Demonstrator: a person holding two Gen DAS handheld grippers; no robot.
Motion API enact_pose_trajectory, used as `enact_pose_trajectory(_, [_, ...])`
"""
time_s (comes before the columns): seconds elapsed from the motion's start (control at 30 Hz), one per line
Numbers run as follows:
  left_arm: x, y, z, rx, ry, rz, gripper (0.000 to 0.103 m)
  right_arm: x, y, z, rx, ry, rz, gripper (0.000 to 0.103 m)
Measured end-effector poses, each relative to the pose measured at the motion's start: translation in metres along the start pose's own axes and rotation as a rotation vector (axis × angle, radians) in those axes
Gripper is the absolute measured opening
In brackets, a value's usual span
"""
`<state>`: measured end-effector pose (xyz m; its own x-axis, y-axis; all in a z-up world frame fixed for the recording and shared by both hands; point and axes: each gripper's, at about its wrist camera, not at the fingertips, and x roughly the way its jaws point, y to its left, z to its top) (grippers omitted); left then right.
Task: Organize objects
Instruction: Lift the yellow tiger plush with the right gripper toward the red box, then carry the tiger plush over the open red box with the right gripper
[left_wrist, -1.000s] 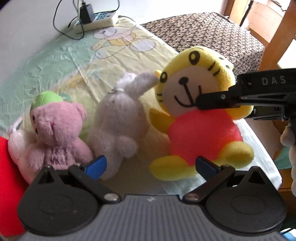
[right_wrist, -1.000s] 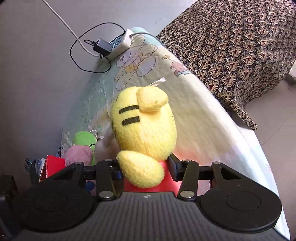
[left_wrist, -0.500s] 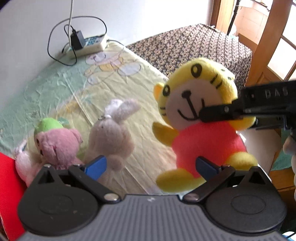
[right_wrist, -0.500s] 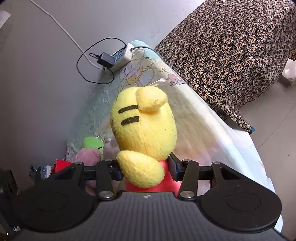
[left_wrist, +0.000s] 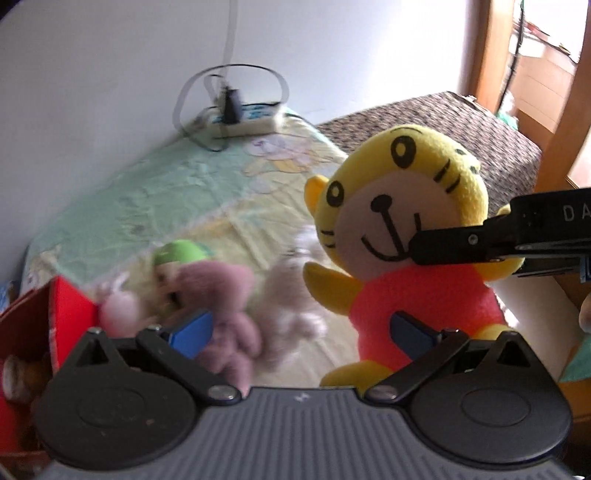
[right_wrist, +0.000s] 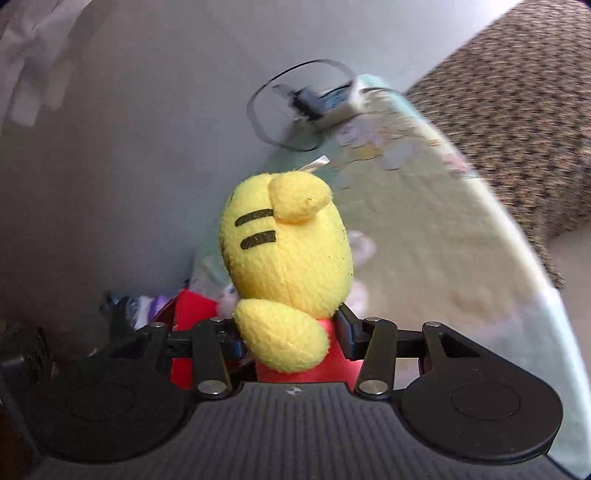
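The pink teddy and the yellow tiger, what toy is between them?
A pale bunny plush sits between the pink teddy and the yellow tiger, blurred, in the left wrist view.

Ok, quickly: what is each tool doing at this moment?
Left tool: open, holding nothing.
Right tool: closed on the yellow tiger plush, gripping its red body.

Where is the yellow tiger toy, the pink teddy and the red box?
yellow tiger toy (left_wrist: 373, 221), left wrist view, on its face.
pink teddy (left_wrist: 225, 291), left wrist view, on its blurred body.
red box (left_wrist: 70, 306), left wrist view, on its side wall.
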<state>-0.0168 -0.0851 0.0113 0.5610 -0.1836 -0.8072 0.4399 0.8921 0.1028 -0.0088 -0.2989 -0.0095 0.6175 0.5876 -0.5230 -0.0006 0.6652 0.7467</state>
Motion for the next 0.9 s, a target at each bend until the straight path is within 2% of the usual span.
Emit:
enact_pose_trajectory(0.17, [-0.017,0.042,-0.009,-0.084,-0.013,0.067,0.102,0.032,0.036,-0.001,-0.060,0.045,0.056,0.048])
enact_pose_trajectory(0.37, [-0.034,0.090,-0.020,-0.133,-0.032,0.130,0.102,0.067,0.084,-0.010,-0.117,0.071,0.081,0.048])
enact_pose_trajectory(0.9, [-0.068,0.238,-0.052,-0.226,-0.099,0.189,0.102,0.167,0.218,-0.046,-0.243,0.085,0.105,0.048])
